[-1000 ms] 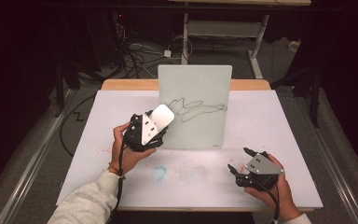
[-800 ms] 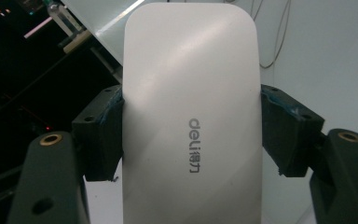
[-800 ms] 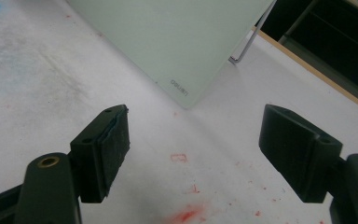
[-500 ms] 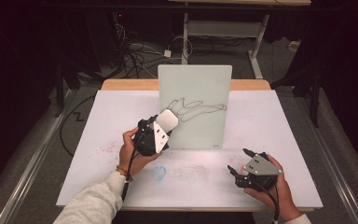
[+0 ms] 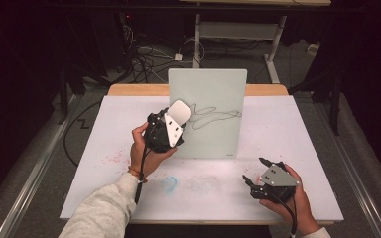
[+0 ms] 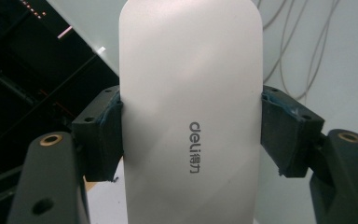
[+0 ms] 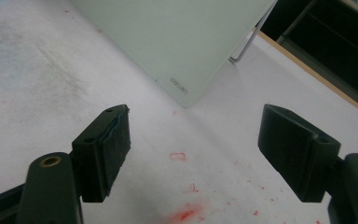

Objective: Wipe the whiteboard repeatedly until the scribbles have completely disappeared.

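So the left gripper (image 5: pixel 171 124) is clamped on a white eraser (image 6: pixel 191 112), pressing it against the upright glass board (image 5: pixel 213 99) standing near the desk's (image 5: pixel 302 129) far edge, beside the black scribble (image 5: pixel 213 116). Right gripper (image 5: pixel 259 172) sits wide open near the desk's front right corner, holding nothing.

Eraser (image 6: pixel 191 116) base: cut off at the bottom edge of the left gripper view.
Board (image 5: pixel 213 116) lower left: hidden behind the left gripper (image 5: pixel 171 126).
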A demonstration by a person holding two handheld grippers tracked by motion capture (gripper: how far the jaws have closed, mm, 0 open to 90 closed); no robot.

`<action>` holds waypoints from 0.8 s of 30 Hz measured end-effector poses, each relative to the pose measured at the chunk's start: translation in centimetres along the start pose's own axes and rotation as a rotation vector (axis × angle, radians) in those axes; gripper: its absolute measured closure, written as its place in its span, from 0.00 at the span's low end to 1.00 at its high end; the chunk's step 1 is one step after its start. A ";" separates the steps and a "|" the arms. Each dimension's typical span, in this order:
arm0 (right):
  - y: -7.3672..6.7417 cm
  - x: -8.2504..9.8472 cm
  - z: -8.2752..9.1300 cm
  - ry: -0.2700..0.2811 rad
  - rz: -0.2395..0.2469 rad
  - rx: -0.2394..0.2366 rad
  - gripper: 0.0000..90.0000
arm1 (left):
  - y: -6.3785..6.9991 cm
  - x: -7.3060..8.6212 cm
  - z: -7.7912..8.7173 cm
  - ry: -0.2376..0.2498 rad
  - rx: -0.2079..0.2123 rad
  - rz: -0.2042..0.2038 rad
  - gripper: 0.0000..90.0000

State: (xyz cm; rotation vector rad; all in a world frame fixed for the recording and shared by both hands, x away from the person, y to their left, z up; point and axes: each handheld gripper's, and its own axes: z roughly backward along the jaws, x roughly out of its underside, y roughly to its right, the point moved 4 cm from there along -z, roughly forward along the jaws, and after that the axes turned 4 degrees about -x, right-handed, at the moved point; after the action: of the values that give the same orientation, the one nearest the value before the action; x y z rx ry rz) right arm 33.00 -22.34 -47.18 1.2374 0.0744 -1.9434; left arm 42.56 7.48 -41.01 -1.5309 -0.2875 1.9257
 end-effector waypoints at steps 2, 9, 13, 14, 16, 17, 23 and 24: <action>-0.1 0.0 -0.1 -0.004 0.001 -0.004 0.29 | 0.7 -0.1 -0.1 -0.003 -0.011 -0.018 0.32; -0.1 0.1 -0.1 -0.004 0.000 -0.008 0.29 | 3.9 1.2 -0.3 -0.015 -0.013 -0.079 0.32; -0.1 0.1 -0.1 -0.006 0.000 -0.009 0.29 | 4.5 1.5 -0.3 -0.026 -0.004 -0.093 0.32; -0.1 0.1 -0.1 -0.005 0.000 -0.009 0.29 | 4.7 1.5 -0.3 -0.030 0.004 -0.100 0.32; -0.1 0.1 0.0 -0.006 0.000 -0.008 0.29 | 4.3 1.3 -0.3 -0.028 0.035 -0.091 0.32; -0.1 0.0 0.0 -0.003 -0.001 -0.009 0.29 | 3.9 1.2 -0.3 -0.026 0.042 -0.074 0.32; 0.0 0.1 0.0 -0.003 -0.009 -0.004 0.29 | 1.3 -0.6 -0.4 0.000 0.037 0.015 0.32; 0.1 0.1 0.0 -0.001 -0.010 -0.003 0.29 | 1.0 -0.9 -0.4 0.004 0.037 0.020 0.32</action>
State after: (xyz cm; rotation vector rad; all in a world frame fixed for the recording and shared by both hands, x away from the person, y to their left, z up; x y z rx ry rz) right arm 33.02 -22.44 -47.24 1.2361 0.0826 -1.9515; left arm 42.70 6.09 -40.90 -1.5185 -0.2346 1.9330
